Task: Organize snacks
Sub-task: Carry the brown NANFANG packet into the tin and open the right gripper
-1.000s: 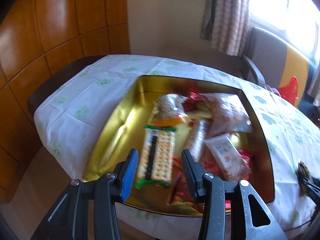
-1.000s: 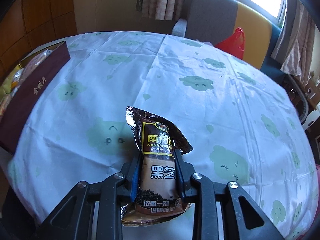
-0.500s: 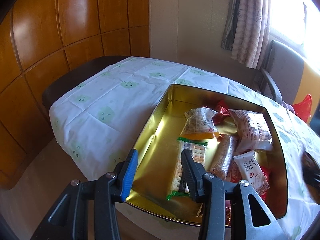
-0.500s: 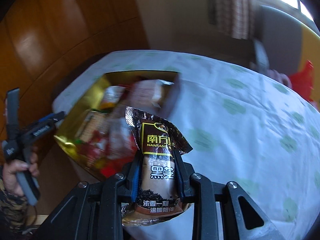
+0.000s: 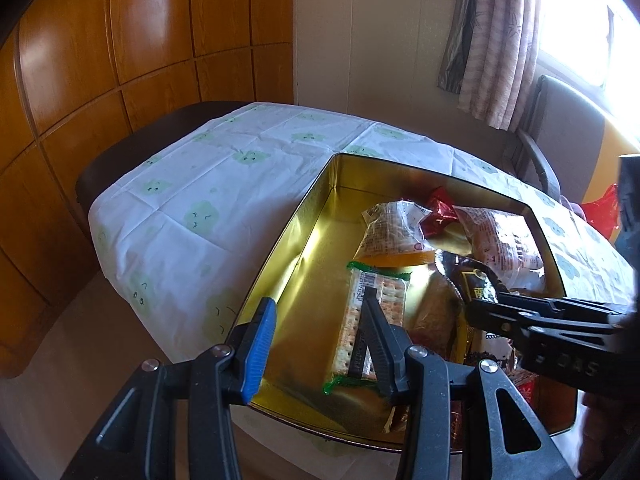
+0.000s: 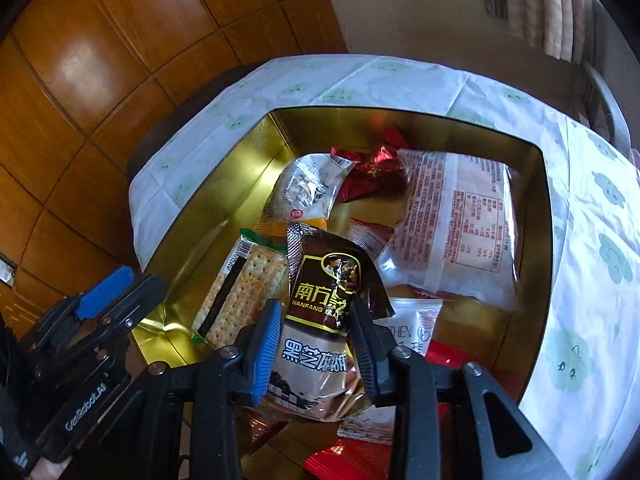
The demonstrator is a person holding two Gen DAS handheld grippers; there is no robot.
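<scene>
The right gripper (image 6: 314, 340), jaws opening, has a brown sachet (image 6: 320, 312) between them above the gold tin (image 6: 540, 216). The left gripper (image 5: 320, 344) hangs narrowly open, holding nothing, over the tin's near edge.

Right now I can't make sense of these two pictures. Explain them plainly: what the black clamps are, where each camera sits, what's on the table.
A person holds two hand-held grippers, each with a camera looking along its fingers. The left gripper hangs open and empty over the gold tin on the clouded tablecloth. The right gripper has a brown sesame packet between its jaws, which are opening above the tin. Inside lie a cracker pack, red wrapped sweets and a large clear bag.
</scene>
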